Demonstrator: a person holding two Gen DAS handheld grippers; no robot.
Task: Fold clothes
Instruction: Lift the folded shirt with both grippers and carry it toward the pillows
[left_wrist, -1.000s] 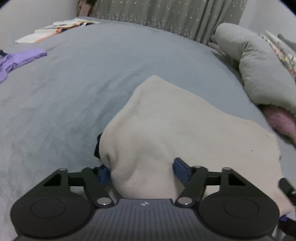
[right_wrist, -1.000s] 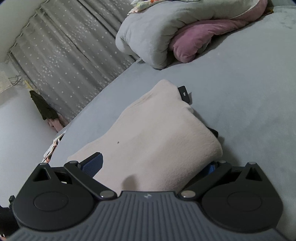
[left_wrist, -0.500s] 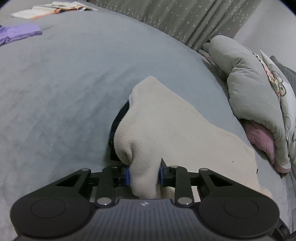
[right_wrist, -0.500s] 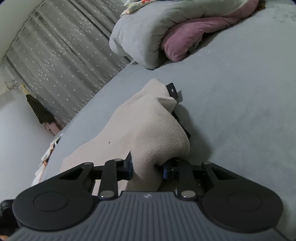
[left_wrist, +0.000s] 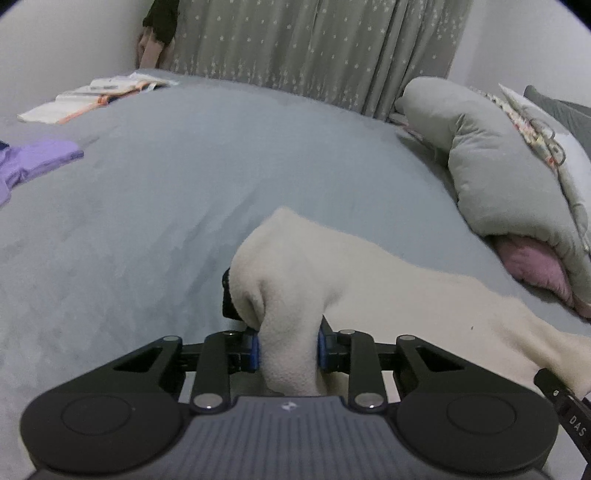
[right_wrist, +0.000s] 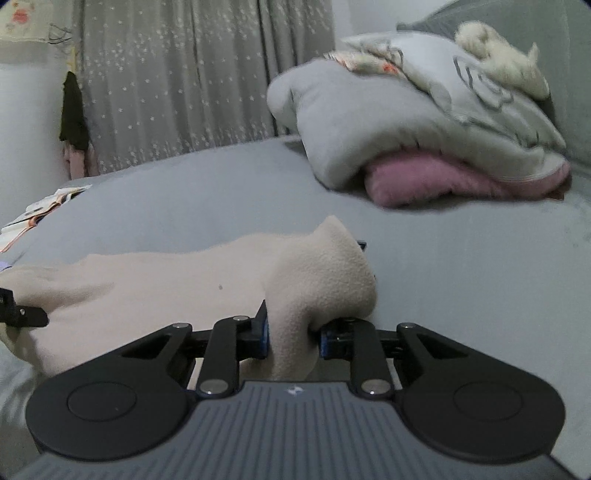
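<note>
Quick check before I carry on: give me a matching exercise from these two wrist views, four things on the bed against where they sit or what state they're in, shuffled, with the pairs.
Things:
1. cream garment
2. purple garment
3. pink blanket
4. open booklets

Places or states:
A. tucked under the grey quilt
B. far corner of the bed, near the curtain
C. pinched at both ends by the left gripper and right gripper
D. flat at the left edge of the left wrist view

Pairs: 1-C, 2-D, 3-A, 4-B
</note>
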